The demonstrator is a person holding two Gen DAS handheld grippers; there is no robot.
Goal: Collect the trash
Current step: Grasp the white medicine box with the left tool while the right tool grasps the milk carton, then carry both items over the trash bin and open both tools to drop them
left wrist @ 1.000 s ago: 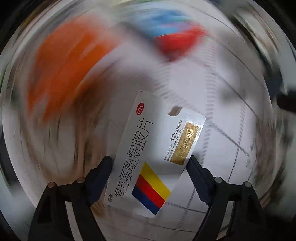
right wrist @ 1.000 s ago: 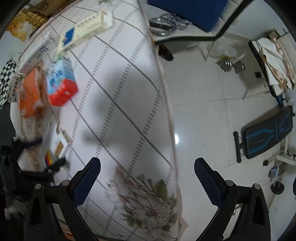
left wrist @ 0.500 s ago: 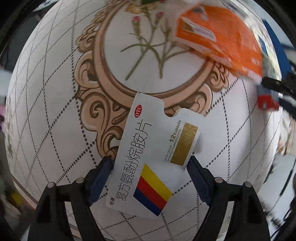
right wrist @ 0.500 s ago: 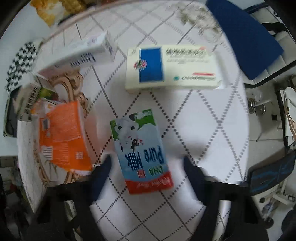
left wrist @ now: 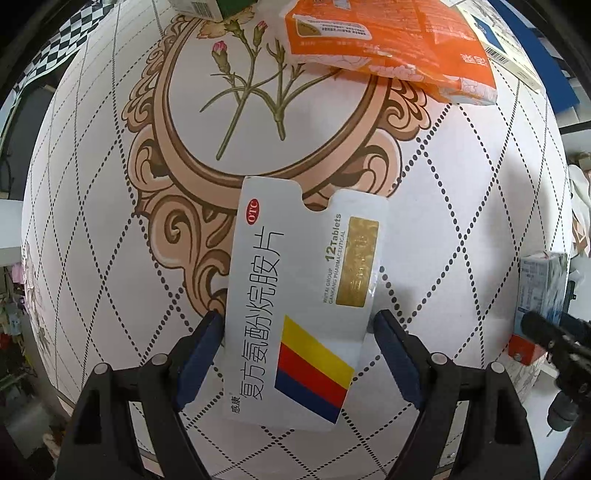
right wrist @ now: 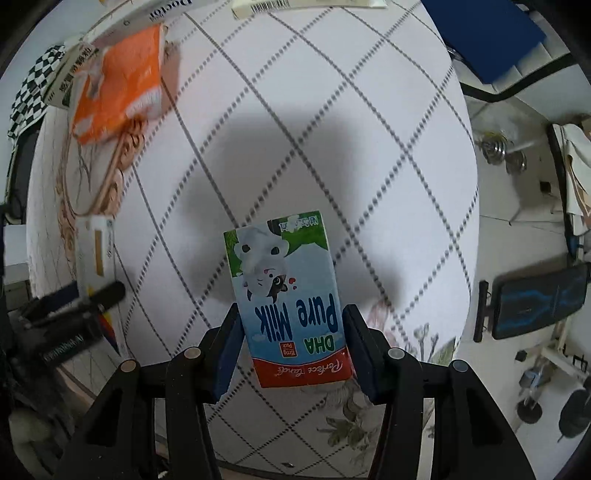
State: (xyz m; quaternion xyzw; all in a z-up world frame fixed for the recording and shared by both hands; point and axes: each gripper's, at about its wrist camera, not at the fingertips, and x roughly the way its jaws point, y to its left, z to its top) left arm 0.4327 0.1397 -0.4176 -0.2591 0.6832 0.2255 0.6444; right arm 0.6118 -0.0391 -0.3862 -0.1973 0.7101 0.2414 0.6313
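Note:
My left gripper (left wrist: 297, 332) is shut on a flat white medicine box (left wrist: 303, 295) with Chinese print and a yellow, red and blue flag, held over the tablecloth. My right gripper (right wrist: 291, 332) is shut on a blue and white "Pure Milk" carton (right wrist: 288, 306), held above the table. The carton also shows at the right edge of the left wrist view (left wrist: 539, 295). The medicine box shows at the left of the right wrist view (right wrist: 96, 254).
An orange packet (left wrist: 391, 48) lies at the far side of the round table (left wrist: 461, 184), also in the right wrist view (right wrist: 118, 81). White boxes (right wrist: 162, 11) lie beyond it. The table edge and floor with gym gear (right wrist: 532, 299) are to the right.
My right gripper moved over the milk carton, closed on it and lifted it. My left gripper swung with the medicine box and now holds it steady over the floral print.

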